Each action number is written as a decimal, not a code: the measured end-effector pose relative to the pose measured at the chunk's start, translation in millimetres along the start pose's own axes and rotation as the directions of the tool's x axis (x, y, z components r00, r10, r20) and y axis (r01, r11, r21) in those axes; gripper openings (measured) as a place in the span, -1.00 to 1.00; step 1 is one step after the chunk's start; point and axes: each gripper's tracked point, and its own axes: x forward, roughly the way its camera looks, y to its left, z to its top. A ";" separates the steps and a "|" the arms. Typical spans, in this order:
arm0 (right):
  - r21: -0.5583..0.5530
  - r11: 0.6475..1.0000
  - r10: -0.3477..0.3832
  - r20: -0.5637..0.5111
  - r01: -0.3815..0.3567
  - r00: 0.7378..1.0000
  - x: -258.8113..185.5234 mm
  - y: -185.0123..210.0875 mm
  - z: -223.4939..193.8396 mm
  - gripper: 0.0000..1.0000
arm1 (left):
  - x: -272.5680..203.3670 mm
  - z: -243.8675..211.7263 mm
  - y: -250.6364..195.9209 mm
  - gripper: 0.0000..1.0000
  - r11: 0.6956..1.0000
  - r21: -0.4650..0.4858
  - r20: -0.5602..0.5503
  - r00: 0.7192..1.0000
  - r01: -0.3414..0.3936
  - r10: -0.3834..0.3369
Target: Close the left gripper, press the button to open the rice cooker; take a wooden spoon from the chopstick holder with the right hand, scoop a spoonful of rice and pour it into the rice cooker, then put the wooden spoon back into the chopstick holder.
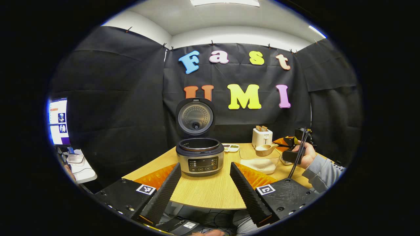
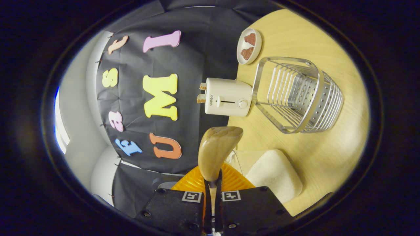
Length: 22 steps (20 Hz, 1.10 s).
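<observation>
In the left gripper view my left gripper point(image 1: 205, 183) hangs with its two fingers spread wide and nothing between them, low at six o'clock over the near edge of the pale wooden table point(image 1: 210, 193). Straight ahead at twelve o'clock from those fingers stands the round silver rice cooker with a dark control panel point(image 1: 199, 157), its lid point(image 1: 195, 117) swung fully up and upright behind the open pot. Out at three o'clock a hand point(image 1: 306, 155) holds my right gripper point(image 1: 288, 149), and the light wooden spoon point(image 1: 266, 149) sticks out from it toward the cooker, bowl hovering just above the clear plastic tub of white rice point(image 1: 261, 162). Behind the tub sits a small cream toaster with bread in its slots point(image 1: 262, 137).

In the right gripper view (the scene is turned on its side there) my right gripper point(image 2: 212, 196) has its fingers drawn narrow and pressed on the spoon's handle, and the spoon point(image 2: 218, 150) runs up toward twelve o'clock. The rice point(image 2: 274, 173) lies just beside it at three o'clock. The toaster point(image 2: 228, 97) is at twelve o'clock past the spoon's bowl, and the perforated metal wire chopstick holder point(image 2: 298, 95) stands beside it at about one o'clock on the table point(image 2: 328, 147), with a small white dish holding brown pieces point(image 2: 249, 46) farther off.
</observation>
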 end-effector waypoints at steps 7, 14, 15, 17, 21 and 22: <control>0.018 0.999 0.050 -0.026 -0.050 0.998 2.5 30.7 -9.2 -0.89 | -10.3 -1.6 5.4 0.92 1.000 0.010 0.001 1.000 0.005 -0.005; 0.005 0.996 0.085 -0.051 -0.085 0.995 19.5 81.3 -36.9 -0.83 | -10.1 -0.8 18.6 0.92 1.000 0.021 0.016 1.000 0.011 -0.011; -0.001 0.996 0.091 -0.057 -0.092 0.994 24.0 88.7 -44.3 -0.83 | -12.4 -0.5 23.2 0.92 1.000 0.016 0.017 1.000 0.004 -0.005; -0.024 0.995 0.094 -0.075 -0.096 0.993 33.0 99.2 -58.1 -0.82 | -14.9 -4.0 32.9 0.92 1.000 0.001 0.014 1.000 -0.002 0.002; -0.089 0.993 0.064 -0.105 -0.073 0.992 54.0 117.6 -88.4 -0.82 | -30.8 -2.1 57.6 0.92 0.999 -0.028 0.035 0.999 -0.029 0.030; -0.116 0.990 0.061 -0.120 -0.075 0.991 60.1 123.5 -99.2 -0.82 | -34.0 -2.2 64.3 0.92 0.999 -0.035 0.042 0.998 -0.035 0.037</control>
